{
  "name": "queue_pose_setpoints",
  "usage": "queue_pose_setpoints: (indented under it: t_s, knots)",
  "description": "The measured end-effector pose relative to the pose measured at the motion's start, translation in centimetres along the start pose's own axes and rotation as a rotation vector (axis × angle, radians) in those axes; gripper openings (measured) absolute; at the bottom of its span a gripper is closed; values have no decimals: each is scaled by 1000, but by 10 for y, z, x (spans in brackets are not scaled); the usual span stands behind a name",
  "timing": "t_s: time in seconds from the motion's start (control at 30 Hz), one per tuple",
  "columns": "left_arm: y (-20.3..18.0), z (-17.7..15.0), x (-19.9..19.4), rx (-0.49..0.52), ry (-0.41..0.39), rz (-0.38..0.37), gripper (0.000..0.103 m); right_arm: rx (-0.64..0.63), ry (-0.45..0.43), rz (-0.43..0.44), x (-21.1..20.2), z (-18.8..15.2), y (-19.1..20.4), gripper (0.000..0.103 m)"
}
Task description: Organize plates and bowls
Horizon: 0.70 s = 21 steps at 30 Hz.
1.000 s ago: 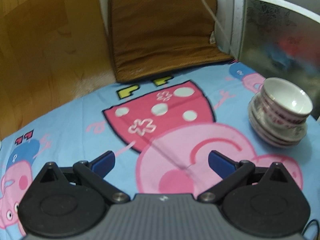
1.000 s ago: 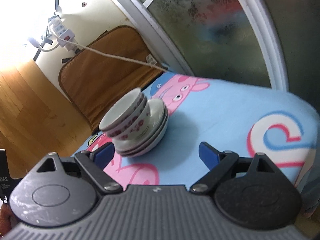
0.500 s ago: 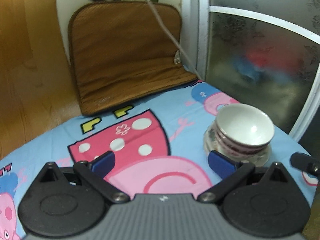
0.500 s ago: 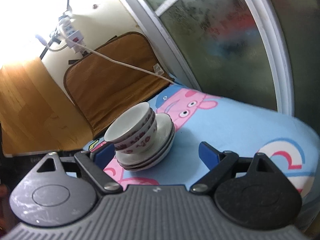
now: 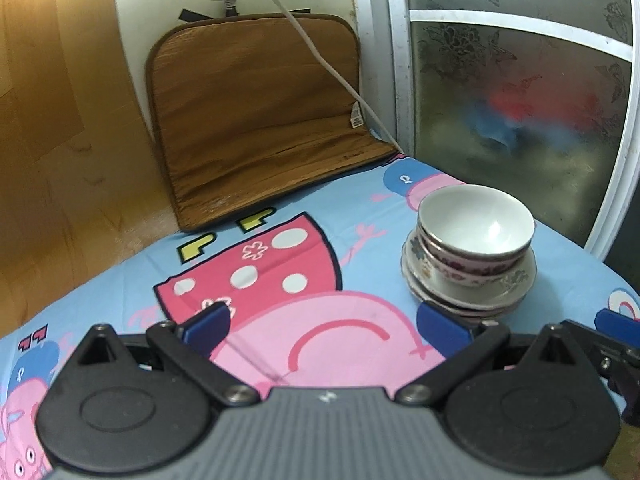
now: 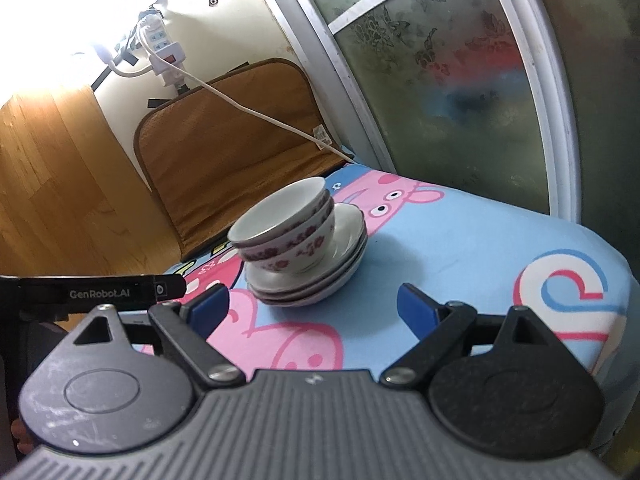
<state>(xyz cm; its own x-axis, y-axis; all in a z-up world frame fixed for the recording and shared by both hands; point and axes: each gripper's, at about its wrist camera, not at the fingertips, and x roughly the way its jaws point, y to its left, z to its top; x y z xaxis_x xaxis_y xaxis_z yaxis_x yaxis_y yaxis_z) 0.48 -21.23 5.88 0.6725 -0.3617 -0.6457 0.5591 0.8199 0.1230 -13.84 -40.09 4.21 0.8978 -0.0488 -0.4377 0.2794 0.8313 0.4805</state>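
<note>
A stack of dishes is seen on a light blue cartoon-pig bedsheet, toward the far right part of the surface, near a frosted glass door. The stack is made of shallow white plates at the bottom and two nested bowls with a dark red flower pattern on top. The top bowl is white inside and empty, and in the right wrist view it is seen slightly tilted to the left.

The left gripper is held low over the sheet with its blue fingers spread wide apart, and nothing is held between them. Its right finger is just beside the near edge of the plates; if it touches them cannot be told. The right gripper is also spread open and empty, and the stack is seen just beyond the gap between its fingers, a little to the left. At the left edge of the right wrist view a black part of the other gripper, marked "GenRobot.AI", is visible.

A brown cushion is leaned against the wall behind the sheet. A white cable is hung across it from a power strip fixed on the wall. A wooden panel is seen at the left.
</note>
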Motion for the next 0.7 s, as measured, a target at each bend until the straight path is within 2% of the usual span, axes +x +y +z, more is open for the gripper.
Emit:
queue_pose_setpoints:
  t_s: [0.37,0.57,0.7]
  knots:
    - [4,-19,-35,22,-42,12,103,-43,-4,13,-20,-12,27,93]
    - [9,-28,-54,7,-90,-54,103,-73,-13,8,-31,-17,39,93]
    - [9,-31,-62,8,-106,-52,103,-86,-20,-5,-36,-19,44,93]
